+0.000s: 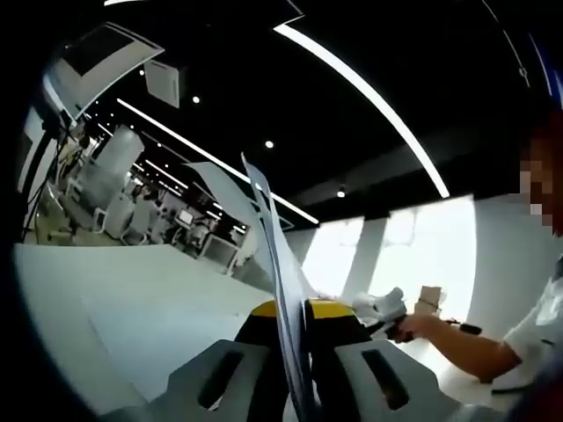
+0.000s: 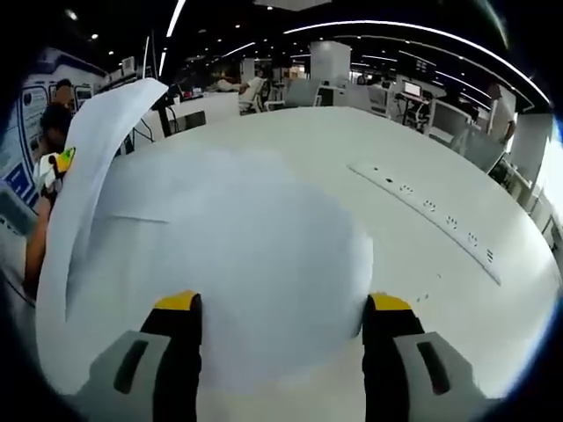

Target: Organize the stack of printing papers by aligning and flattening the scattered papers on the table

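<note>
Papers (image 2: 220,272) white, one sheet (image 1: 281,290) curled upright

Papers (image 2: 220,264) on table (image 2: 457,290); sheets (image 1: 281,264) between jaws.

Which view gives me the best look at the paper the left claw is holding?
The right gripper view: there the lifted sheet shows its broad curved face rising at the left over the papers on the table. The left gripper view shows it only edge-on, a thin sheet pinched between the left claw jaws.
</note>
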